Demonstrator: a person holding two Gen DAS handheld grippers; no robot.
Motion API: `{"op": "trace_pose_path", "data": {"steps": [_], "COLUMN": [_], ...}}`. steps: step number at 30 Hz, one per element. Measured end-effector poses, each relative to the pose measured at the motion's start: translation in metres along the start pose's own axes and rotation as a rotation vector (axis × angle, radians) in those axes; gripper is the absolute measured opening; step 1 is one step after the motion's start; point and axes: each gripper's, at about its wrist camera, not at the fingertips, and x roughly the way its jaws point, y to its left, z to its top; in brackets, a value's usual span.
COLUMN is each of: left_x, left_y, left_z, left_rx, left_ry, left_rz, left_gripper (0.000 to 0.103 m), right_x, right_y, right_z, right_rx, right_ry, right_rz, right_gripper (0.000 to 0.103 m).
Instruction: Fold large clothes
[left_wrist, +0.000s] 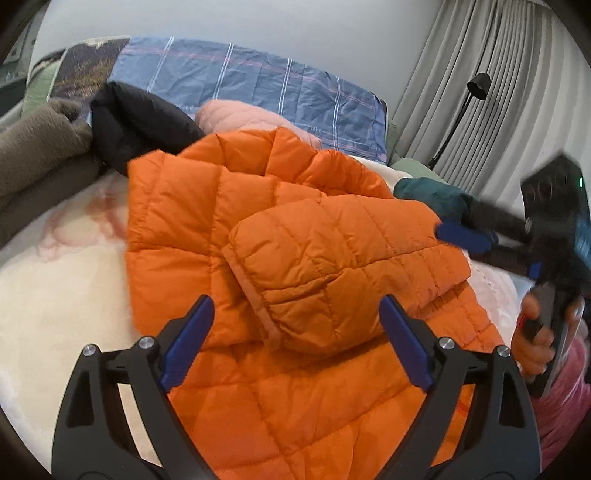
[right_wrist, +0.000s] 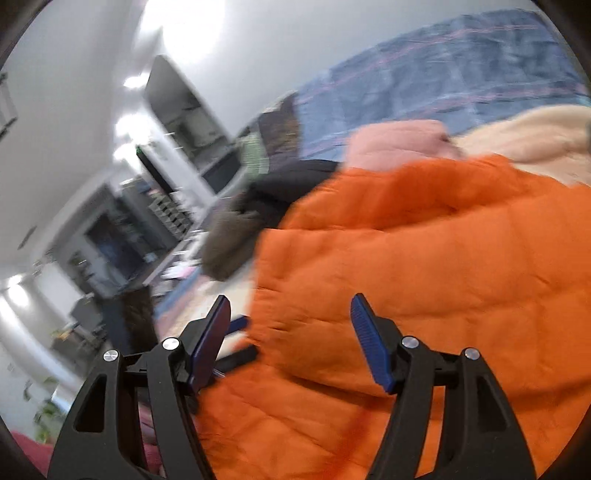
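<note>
Left wrist view: we're hovering our left gripper (left_wrist: 297, 341), jaws spread wide and empty, over the orange puffer jacket (left_wrist: 288, 236) lying on the cream blanket (left_wrist: 55, 314). Its sleeve (left_wrist: 332, 266) is lying folded across the body. Beyond, our right gripper (left_wrist: 465, 240) is hanging open and empty beside the jacket. We're judging ourselves mid-fold; next we're needing a fresh grip on an edge. Farther back, a black jacket (left_wrist: 136, 118) is waiting.
</note>
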Motion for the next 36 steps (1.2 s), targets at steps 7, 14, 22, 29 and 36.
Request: {"op": "trace_pose_path", "data": {"steps": [7, 14, 22, 29, 36], "left_x": [0.039, -0.017, 0.034, -0.014, 0.026], "left_y": [-0.006, -0.026, 0.036, 0.005, -0.038], "left_z": [0.018, 0.067, 0.031, 0.049, 0.040], "left_rx": [0.013, 0.210, 0.165, 0.178, 0.257], "left_ry": [0.100, -0.075, 0.106, -0.060, 0.016], "left_rz": [-0.019, 0.185, 0.404, 0.376, 0.291], "left_gripper": [0.010, 0.011, 0.039, 0.057, 0.057], "right_x": [-0.030, -0.054, -0.004, -0.029, 0.004], "right_y": [-0.047, -0.072, -0.103, -0.098, -0.084], "right_z": [-0.023, -0.023, -0.037, -0.024, -0.017], "right_rx": [0.031, 0.027, 0.000, 0.026, -0.042], "right_ry": [-0.081, -0.153, 0.011, -0.089, -0.061], "right_rz": [-0.263, -0.439, -0.668, -0.646, -0.590], "right_gripper": [0.068, 0.068, 0.060, 0.056, 0.056]}}
